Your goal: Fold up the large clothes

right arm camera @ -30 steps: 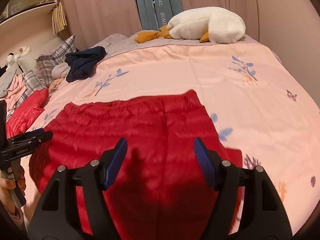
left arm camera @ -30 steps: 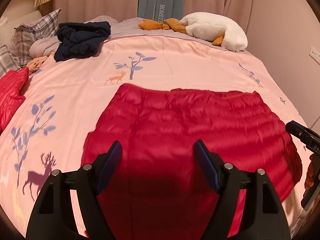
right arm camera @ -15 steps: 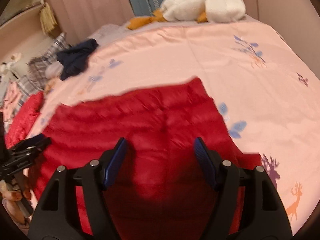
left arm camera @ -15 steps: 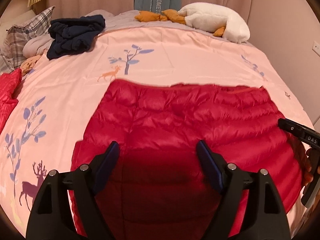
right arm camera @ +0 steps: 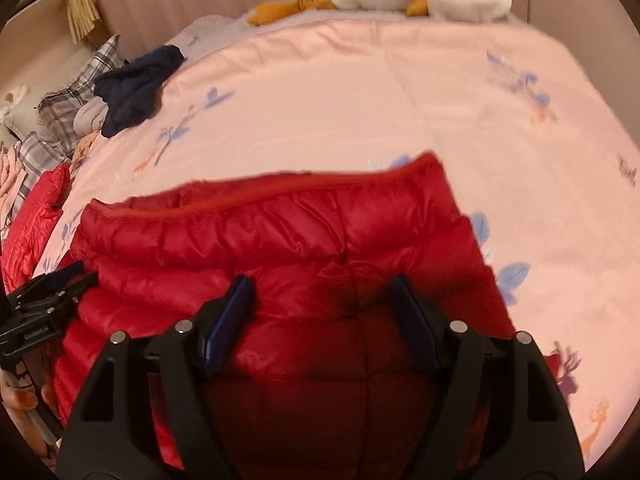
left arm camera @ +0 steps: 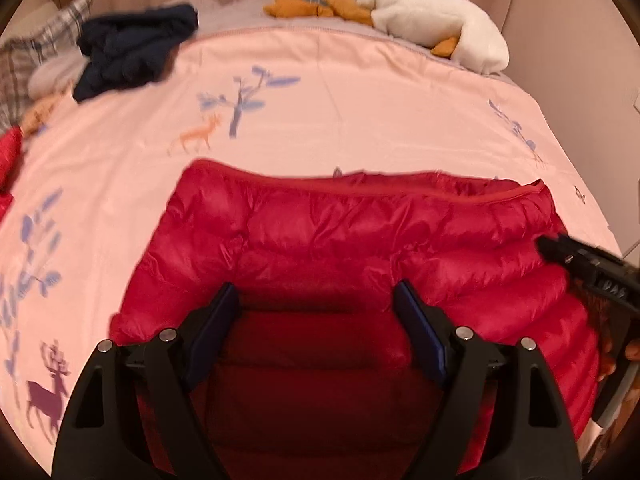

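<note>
Red puffer jacket (left arm camera: pixel 360 248) lies flat on the pink bed (left arm camera: pixel 360 112), near edge under both claws. Left claw (left arm camera: pixel 316 304) spread wide above the jacket, pads clear of fabric, gripping nothing. Right claw (right arm camera: pixel 324 296) opening, jacket beneath, nothing pinched. Navy clothes (left arm camera: pixel 132 52) and a white plush (left arm camera: pixel 440 28) sit at the far side.

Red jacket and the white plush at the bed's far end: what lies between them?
Only bare pink quilt between the jacket and the plush, in both wrist views.
</note>
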The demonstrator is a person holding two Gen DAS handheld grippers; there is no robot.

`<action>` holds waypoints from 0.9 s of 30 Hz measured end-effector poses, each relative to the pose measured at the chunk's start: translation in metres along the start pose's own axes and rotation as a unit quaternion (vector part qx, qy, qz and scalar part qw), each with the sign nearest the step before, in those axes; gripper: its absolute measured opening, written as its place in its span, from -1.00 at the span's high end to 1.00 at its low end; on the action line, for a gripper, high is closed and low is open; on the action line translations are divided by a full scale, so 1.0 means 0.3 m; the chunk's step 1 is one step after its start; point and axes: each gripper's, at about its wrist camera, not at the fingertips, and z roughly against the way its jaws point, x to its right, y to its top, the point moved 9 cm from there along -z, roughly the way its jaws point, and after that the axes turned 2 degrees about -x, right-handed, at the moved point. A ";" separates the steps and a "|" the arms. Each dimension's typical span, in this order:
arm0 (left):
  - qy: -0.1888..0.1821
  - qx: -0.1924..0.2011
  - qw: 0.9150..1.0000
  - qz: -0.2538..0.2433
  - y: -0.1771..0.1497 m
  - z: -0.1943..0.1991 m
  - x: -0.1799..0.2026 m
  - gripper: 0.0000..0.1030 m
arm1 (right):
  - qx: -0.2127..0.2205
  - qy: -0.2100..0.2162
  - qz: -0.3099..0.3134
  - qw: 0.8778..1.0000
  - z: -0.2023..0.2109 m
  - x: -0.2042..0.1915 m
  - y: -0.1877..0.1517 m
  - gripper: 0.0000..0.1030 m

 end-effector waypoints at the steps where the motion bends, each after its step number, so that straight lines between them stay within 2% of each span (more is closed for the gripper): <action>1: -0.002 0.000 1.000 0.001 0.000 -0.001 0.000 -0.59 | -0.002 0.002 -0.003 1.000 -0.004 0.004 0.000 -0.47; 5: 0.006 -0.002 1.000 -0.004 0.003 -0.002 0.004 -0.59 | 0.001 -0.003 -0.001 1.000 0.003 0.000 -0.004 -0.47; 7: 0.010 0.005 1.000 -0.002 0.004 0.016 0.003 -0.59 | 0.023 -0.002 0.001 1.000 0.044 -0.013 -0.003 -0.47; 10: 0.016 0.028 0.999 -0.005 0.001 0.067 0.004 -0.59 | 0.056 0.003 0.017 0.998 0.124 -0.032 -0.019 -0.47; 14: 0.019 0.053 0.998 -0.015 -0.029 0.135 0.008 -0.59 | 0.077 0.000 0.042 0.996 0.196 -0.051 -0.065 -0.49; 16: 0.021 0.062 0.998 -0.021 -0.045 0.152 0.013 -0.59 | 0.072 -0.003 0.052 0.996 0.195 -0.056 -0.089 -0.52; 22: 0.042 0.051 0.997 -0.038 -0.076 0.104 0.021 -0.60 | 0.046 -0.009 0.040 0.998 0.130 -0.035 -0.121 -0.54; 24: 0.041 0.050 0.997 -0.033 -0.077 0.116 0.019 -0.60 | 0.049 -0.011 0.033 0.998 0.148 -0.036 -0.120 -0.54; 27: 0.034 0.065 0.997 -0.031 -0.087 0.174 0.032 -0.59 | 0.077 0.006 0.040 0.996 0.220 -0.071 -0.122 -0.54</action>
